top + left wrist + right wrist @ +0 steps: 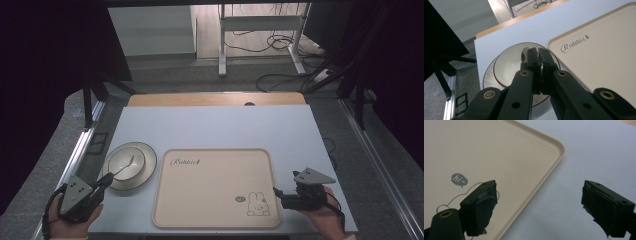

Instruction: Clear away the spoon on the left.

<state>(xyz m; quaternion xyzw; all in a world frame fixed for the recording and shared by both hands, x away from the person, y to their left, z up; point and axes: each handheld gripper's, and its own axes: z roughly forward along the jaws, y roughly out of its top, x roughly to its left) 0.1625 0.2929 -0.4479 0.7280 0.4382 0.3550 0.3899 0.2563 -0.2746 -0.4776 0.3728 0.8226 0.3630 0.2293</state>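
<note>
A striped plate (149, 159) (488, 77) holds a cream bowl (116, 157) (509, 67) at the table's left. A metal spoon (127, 165) (524, 51) lies in the bowl, handle toward me. My left gripper (108, 178) (538, 51) reaches over the plate's near edge, its jaws pressed together on the spoon's handle, a pale sliver showing between them. A beige rabbit-print tray (215, 185) (599, 50) (499, 150) lies at the centre. My right gripper (277, 194) (541, 195) is open at the tray's near right edge, one jaw over the tray, the other over the table.
The white table (215, 125) has bare room behind and right of the tray. A wooden board edge (215, 99) runs along the back. Metal rails (75, 155) flank the table, and a white stand (260, 35) with cables is on the floor beyond.
</note>
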